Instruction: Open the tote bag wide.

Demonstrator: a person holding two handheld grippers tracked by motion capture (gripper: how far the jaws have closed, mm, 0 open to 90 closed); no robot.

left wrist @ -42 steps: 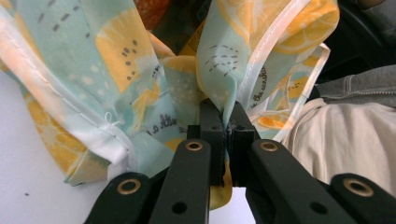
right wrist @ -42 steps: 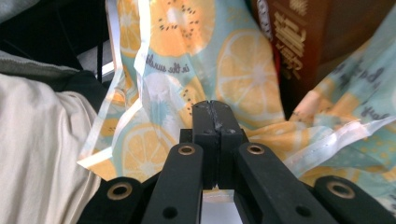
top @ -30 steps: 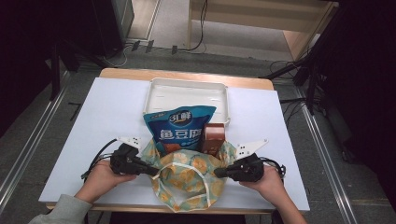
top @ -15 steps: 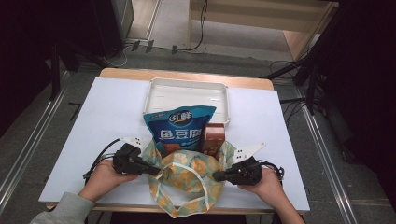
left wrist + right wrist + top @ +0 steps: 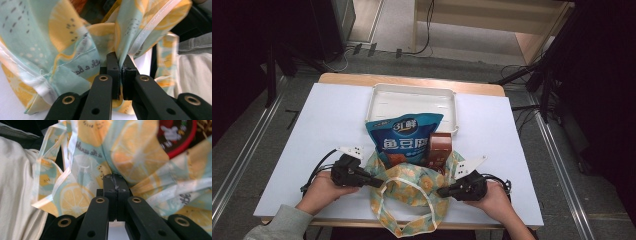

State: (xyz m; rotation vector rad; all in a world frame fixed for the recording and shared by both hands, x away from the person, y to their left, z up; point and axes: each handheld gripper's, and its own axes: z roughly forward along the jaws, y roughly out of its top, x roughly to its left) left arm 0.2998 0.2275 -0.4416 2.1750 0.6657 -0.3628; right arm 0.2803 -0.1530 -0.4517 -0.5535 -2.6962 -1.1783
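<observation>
left hand-held gripper (image 5: 120, 61) clamped on fabric bag (image 5: 62, 50)

Even overhead light, dark surroundings; close fabric slightly blurred.

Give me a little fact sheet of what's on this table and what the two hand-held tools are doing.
Surface: white table
Bag: lemon-print cloth bag, at the near edge, mouth open
Inside the bag: blue snack packet and brown carton, both sticking out
Behind: empty white tray
Left tool: clamped on the bag's left rim
Right tool: clamped on the bag's right rim
Work in hand: holding the bag's mouth apart
</observation>
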